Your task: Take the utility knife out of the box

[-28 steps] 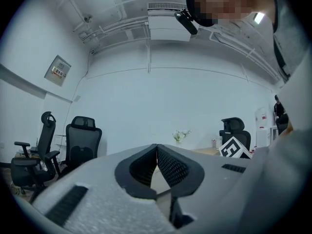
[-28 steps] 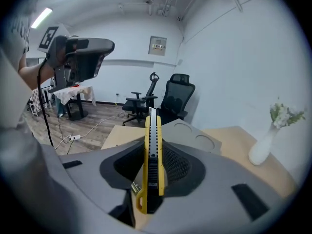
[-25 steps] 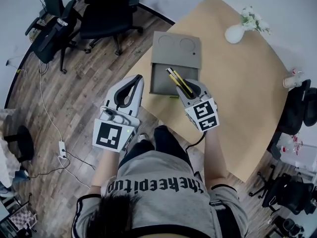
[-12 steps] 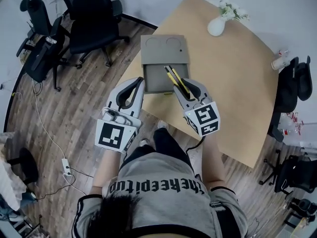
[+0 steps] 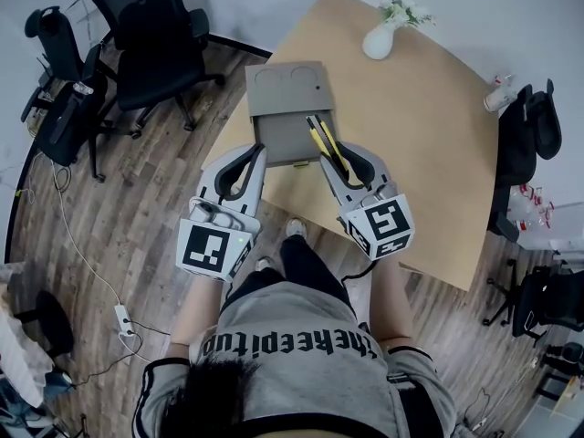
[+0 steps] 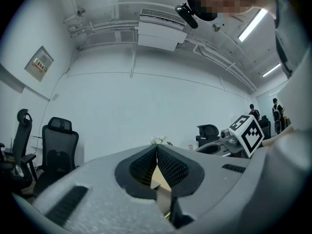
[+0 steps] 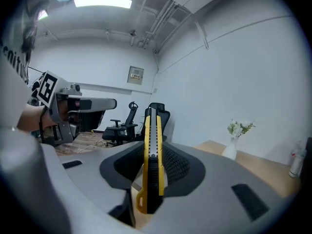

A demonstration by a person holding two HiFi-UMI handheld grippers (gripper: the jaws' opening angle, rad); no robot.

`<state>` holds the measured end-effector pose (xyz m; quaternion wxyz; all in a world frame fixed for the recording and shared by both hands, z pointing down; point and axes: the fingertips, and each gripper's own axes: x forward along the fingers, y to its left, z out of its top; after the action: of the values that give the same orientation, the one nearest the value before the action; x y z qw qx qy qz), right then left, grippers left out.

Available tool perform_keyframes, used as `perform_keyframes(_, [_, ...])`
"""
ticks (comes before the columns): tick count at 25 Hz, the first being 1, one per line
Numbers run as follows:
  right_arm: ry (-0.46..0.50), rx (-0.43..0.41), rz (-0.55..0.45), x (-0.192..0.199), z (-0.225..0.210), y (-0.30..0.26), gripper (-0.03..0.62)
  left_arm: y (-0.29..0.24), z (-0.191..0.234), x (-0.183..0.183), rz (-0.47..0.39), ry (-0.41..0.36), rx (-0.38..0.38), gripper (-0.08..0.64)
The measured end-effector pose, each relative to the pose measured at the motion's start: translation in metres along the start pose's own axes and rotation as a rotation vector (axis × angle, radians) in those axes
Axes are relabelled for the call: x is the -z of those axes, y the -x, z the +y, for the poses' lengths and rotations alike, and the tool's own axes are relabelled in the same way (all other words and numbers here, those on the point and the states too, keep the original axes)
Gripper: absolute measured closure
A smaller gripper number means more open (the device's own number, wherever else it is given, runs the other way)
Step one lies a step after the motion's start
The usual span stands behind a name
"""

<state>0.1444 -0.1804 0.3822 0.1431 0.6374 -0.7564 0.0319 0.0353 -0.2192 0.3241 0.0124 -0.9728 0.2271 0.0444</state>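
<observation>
Right claw (image 7: 152,150) is clamping the yellow utility knife (image 5: 321,138) mid-body and holding it over the open grey box (image 5: 283,140) on the tabletop (image 5: 420,153). Left claw (image 6: 157,152) is hanging pinched together, empty. The knife is probably handling as light, stiff and smooth-sided, so the flat mid-handle hold is suiting it.

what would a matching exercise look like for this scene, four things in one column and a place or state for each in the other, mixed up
Column one
1. utility knife
2. box
3. vase
4. left gripper

Column two
A. jaws together, holding nothing
B. standing on the far part of the table, with white flowers in it
C. clamped between the jaws of the right gripper
D. lying open on the table, near the person's edge

Pairs: 1-C, 2-D, 3-B, 4-A
</observation>
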Motion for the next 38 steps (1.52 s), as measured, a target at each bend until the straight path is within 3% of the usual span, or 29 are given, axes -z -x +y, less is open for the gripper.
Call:
perform_keyframes(20, [-0.044, 0.07, -0.142, -0.032, 0.033, 0.06, 0.474, 0.037, -0.035, -0.011, -0.031, 0.001, 0.046, 0.541])
perform_keyframes(38, [-0.025, -0.016, -0.221, -0.051, 0.032, 0.105, 0.474, 0.046, -0.071, -0.033, -0.077, -0.01, -0.076, 0.541])
